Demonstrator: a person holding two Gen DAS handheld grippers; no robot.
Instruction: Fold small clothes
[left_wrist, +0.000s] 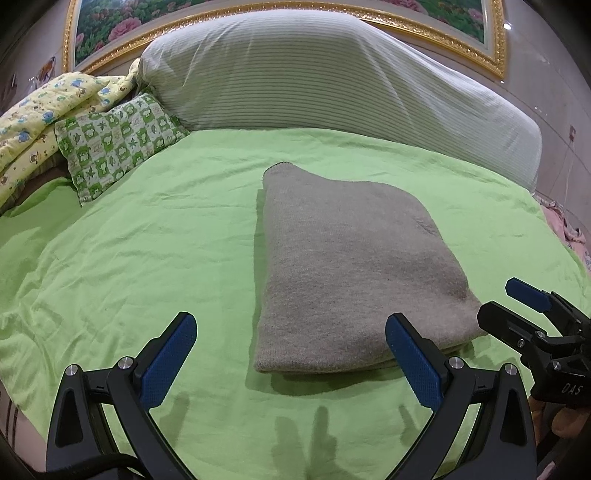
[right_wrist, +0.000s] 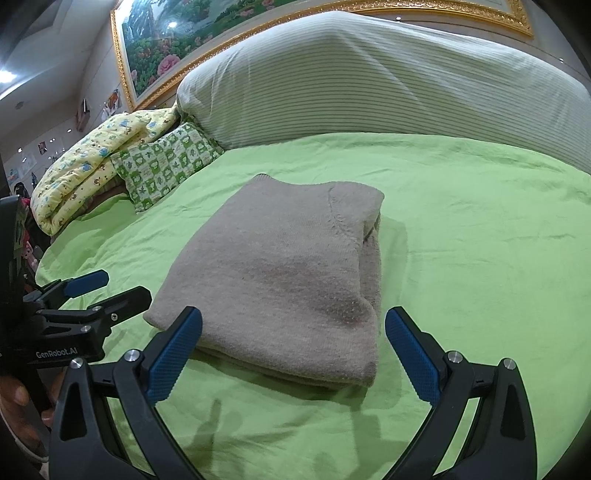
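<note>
A grey-brown knitted sweater (left_wrist: 347, 266) lies folded into a neat rectangle on the green bed sheet (left_wrist: 147, 240); it also shows in the right wrist view (right_wrist: 288, 280). My left gripper (left_wrist: 291, 358) is open and empty, held just in front of the sweater's near edge. My right gripper (right_wrist: 293, 354) is open and empty, also just in front of the near edge. The right gripper shows at the right edge of the left wrist view (left_wrist: 517, 302). The left gripper shows at the left of the right wrist view (right_wrist: 107, 288).
A large striped pillow (left_wrist: 332, 74) lies along the back of the bed. A green patterned small pillow (left_wrist: 118, 140) and a yellow printed quilt (left_wrist: 37, 114) lie at the back left. A gold-framed flower painting (right_wrist: 177, 55) hangs behind.
</note>
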